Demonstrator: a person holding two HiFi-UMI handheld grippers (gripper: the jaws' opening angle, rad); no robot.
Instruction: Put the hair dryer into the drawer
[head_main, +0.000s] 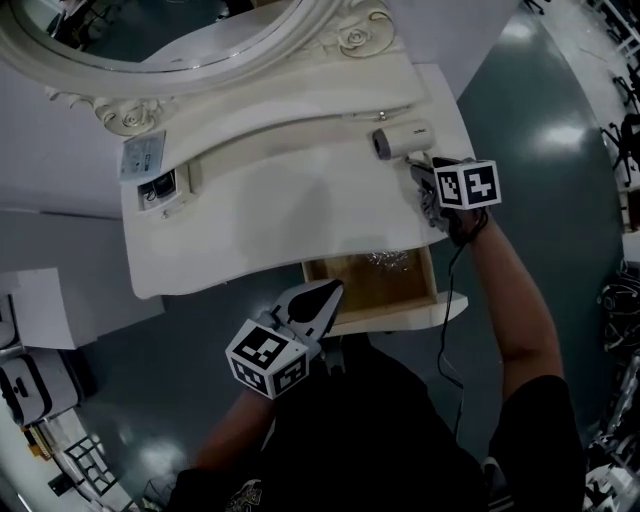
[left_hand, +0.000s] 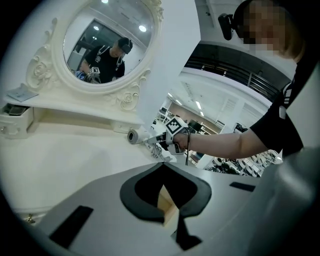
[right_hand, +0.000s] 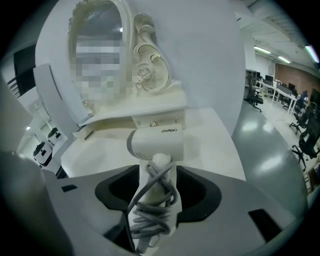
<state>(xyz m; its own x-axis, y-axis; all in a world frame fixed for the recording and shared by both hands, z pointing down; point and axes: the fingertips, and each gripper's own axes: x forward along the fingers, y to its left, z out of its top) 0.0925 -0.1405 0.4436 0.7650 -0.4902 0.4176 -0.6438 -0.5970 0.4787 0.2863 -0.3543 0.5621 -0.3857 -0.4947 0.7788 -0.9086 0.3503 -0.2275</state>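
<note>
Right gripper view looks straight down the right claw (right_hand: 157, 175), whose jaws stand wide apart. The handle of the hair dryer (right_hand: 155, 142) lies between them with a gap on each side, so neither pad presses on it. A grey cord (right_hand: 150, 210) is wound round that handle.

From the head view, the right claw (head_main: 425, 180) sits at the right rear corner of the desk (head_main: 280, 220). The hair dryer (head_main: 403, 140) rests on the desk just beyond its tips, close to the raised step under the mirror (head_main: 170, 30). Its barrel lies crosswise along that step, with the round mouth to the left in this view. Its handle runs back toward the claw and the desk's front edge.

I count one hair dryer, one drawer, one mirror and two claws.

The drawer (head_main: 400, 312) stands pulled out below the desk's front edge, well apart from the dryer. The left claw (head_main: 322, 298) hovers by its left front corner. In the left gripper view that claw (left_hand: 162, 167) has its tips drawn together, and pale wood shows through the hollow behind them.
</note>
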